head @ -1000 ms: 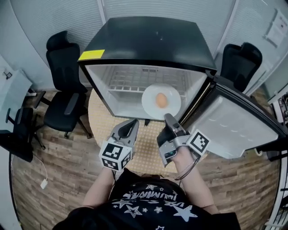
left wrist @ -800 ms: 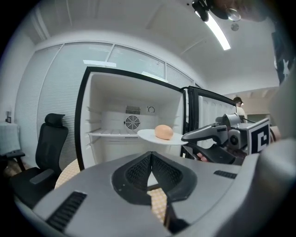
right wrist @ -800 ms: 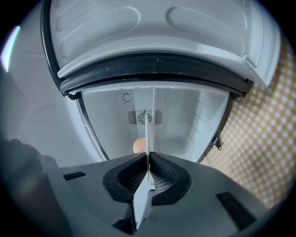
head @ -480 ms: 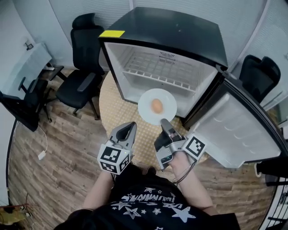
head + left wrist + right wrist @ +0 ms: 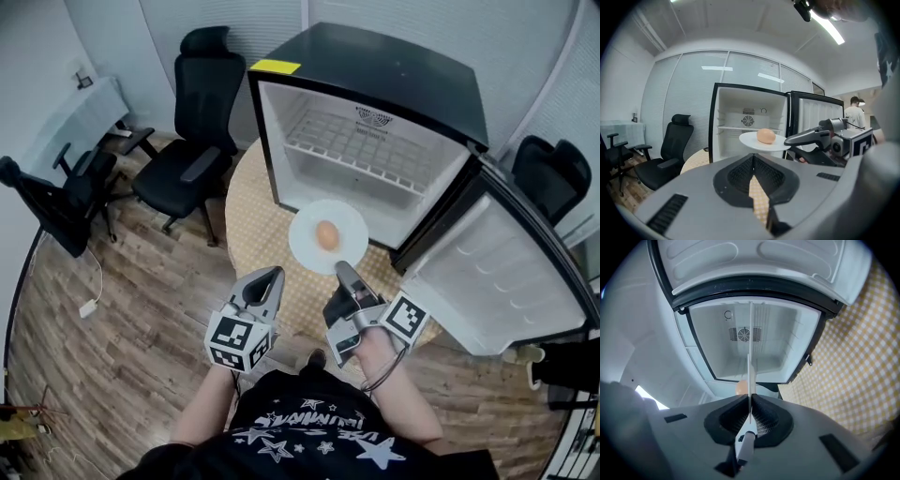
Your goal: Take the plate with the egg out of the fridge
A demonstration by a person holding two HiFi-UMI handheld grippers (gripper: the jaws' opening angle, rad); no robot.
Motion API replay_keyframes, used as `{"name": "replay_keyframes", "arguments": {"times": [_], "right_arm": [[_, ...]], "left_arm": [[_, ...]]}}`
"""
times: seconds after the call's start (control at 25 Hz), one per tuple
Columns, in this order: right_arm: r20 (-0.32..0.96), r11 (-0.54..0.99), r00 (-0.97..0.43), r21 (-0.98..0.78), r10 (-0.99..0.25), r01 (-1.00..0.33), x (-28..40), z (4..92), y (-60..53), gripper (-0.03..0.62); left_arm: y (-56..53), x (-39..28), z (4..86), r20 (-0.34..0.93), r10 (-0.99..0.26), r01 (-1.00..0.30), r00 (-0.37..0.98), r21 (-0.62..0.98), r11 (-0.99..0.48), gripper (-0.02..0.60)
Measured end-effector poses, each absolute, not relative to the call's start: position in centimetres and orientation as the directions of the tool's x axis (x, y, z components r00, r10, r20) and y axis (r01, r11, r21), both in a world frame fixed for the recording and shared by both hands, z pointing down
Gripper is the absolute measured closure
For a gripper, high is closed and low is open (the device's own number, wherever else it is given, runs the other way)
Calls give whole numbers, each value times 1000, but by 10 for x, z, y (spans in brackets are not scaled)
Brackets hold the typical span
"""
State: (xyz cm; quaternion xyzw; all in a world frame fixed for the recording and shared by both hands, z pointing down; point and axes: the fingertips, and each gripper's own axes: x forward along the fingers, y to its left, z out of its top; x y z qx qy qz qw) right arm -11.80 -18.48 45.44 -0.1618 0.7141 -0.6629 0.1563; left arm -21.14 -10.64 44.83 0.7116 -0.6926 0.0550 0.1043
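Observation:
A white plate (image 5: pixel 307 248) carrying a brown egg (image 5: pixel 326 234) hangs level over the round checked table (image 5: pixel 253 230), just in front of the open fridge (image 5: pixel 375 155). My right gripper (image 5: pixel 343 271) is shut on the plate's near rim. In the right gripper view the plate (image 5: pixel 750 352) shows edge-on between the pads (image 5: pixel 760 420), with the egg (image 5: pixel 740 387) peeking out on its left. My left gripper (image 5: pixel 274 274) hovers to the left of the plate, shut with nothing in it. The left gripper view shows the plate (image 5: pixel 752 140), the egg (image 5: pixel 766 136) and the right gripper (image 5: pixel 791 139) ahead.
The fridge door (image 5: pixel 497 272) is swung wide open on the right. Its wire shelf (image 5: pixel 361 141) is bare. Black office chairs stand at the left (image 5: pixel 192 141), far left (image 5: pixel 66 202) and back right (image 5: pixel 553 173). The floor (image 5: pixel 141 319) is wood.
The plate with the egg has come off the fridge's front lip and now hangs over the table. Both grippers have drawn back from the fridge toward me.

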Motion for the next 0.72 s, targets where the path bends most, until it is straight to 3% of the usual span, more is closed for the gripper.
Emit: {"name": "replay_keyframes", "arguments": {"times": [0.72], "right_arm": [[34,27,-880,-998,-474,-53,-55,460,-60,557]], "left_arm": [[18,-159,439,199,-977,-995,73,88,-56,574]]}}
